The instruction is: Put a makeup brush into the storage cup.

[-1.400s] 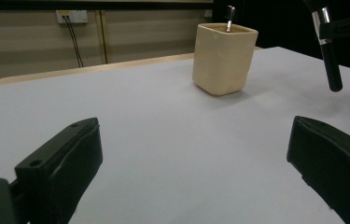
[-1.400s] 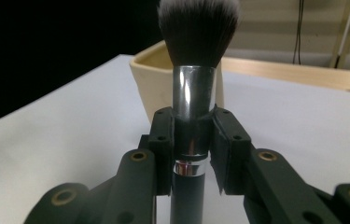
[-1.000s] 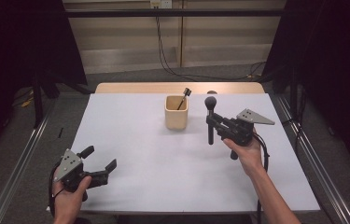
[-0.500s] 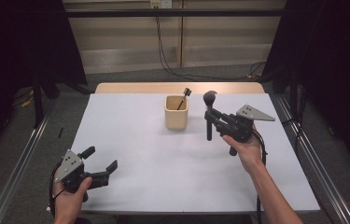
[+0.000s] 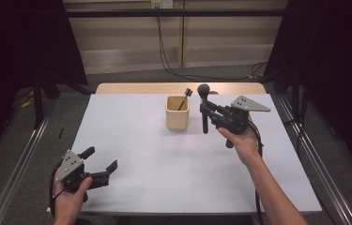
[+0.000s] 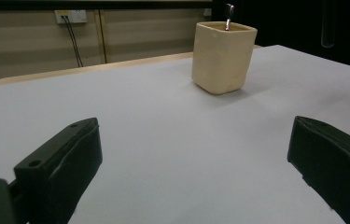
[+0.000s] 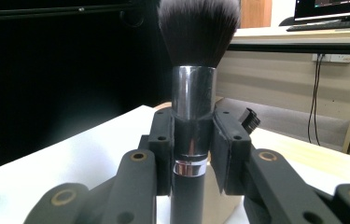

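White worktop (image 5: 164, 159) before dark curtains. Right tongs (image 5: 205, 108) grip a black, silver-collared makeup brush (image 5: 204, 112) upright beside the square cream cup (image 5: 177, 113), which already holds one small brush (image 5: 184, 99). Left tongs (image 5: 99, 161) rest open, empty. Placing it remains.

One beige square cup (image 5: 177, 114) stands on the single white table (image 5: 164, 159); two brushes show: one large makeup brush (image 5: 204, 110) and one small brush (image 5: 183, 99) inside the cup; two grippers count too, the left gripper (image 5: 101, 165) and the right gripper (image 5: 205, 108).
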{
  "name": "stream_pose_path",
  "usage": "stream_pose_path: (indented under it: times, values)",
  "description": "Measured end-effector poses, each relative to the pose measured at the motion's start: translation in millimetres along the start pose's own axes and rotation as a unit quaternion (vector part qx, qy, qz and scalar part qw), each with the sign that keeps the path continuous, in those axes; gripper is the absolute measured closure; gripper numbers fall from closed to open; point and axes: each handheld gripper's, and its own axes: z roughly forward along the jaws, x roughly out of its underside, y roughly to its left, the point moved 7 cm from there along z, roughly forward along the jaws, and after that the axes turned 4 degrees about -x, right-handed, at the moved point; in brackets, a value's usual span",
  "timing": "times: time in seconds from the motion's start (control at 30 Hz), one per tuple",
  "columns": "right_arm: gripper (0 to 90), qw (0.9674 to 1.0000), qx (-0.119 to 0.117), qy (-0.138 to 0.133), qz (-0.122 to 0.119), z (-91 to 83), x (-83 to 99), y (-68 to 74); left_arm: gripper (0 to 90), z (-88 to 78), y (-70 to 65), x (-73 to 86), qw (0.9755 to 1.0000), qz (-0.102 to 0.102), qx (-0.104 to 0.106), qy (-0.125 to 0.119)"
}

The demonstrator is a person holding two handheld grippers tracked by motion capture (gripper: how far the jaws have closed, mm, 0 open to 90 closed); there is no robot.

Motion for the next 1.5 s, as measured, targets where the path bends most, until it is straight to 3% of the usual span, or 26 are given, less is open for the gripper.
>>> stream_pose_path:
  times: [0.33, 0.93, 1.5]
  values:
    - [71.7, 0.9999, -0.009, 0.001, -0.013, 20.5, -11.4, 5.9, 3.0, -0.3, 0.1, -0.4, 1.0, -0.002, 0.001, -0.002]
    - [71.6, 0.9997, -0.013, -0.006, -0.017, 50.5, -31.0, 10.8, 3.0, -0.7, -0.1, 0.1, 1.0, 0.0, 0.003, 0.0]
    - [71.6, 0.9996, 0.021, -0.005, -0.02, 74.9, -43.0, 1.5, 3.0, -1.2, -1.5, -0.1, 1.0, 0.001, 0.007, 0.0]
